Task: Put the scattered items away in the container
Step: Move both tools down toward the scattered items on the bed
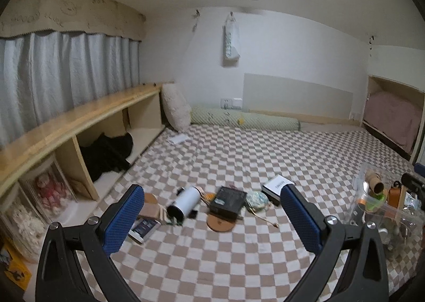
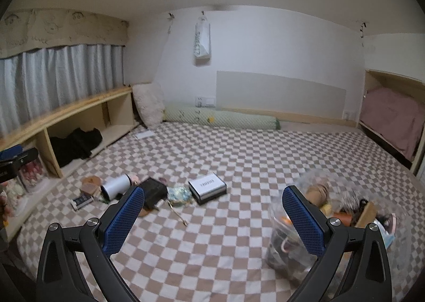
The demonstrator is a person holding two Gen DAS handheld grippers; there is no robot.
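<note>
Both tongs wide, holding nothing.
I see the left gripper (image 1: 212, 211) facing the white cylinder (image 1: 184, 202) at 11 o'clock; right gripper (image 2: 212, 211), clear container (image 2: 332, 222) at 3 o'clock.

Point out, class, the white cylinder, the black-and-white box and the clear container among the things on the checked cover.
White cylinder (image 1: 186, 202): left wrist view, its white side.
Black-and-white box (image 2: 208, 185): right wrist view, its white top.
Clear container (image 2: 287, 249): right wrist view, its near wall.
</note>
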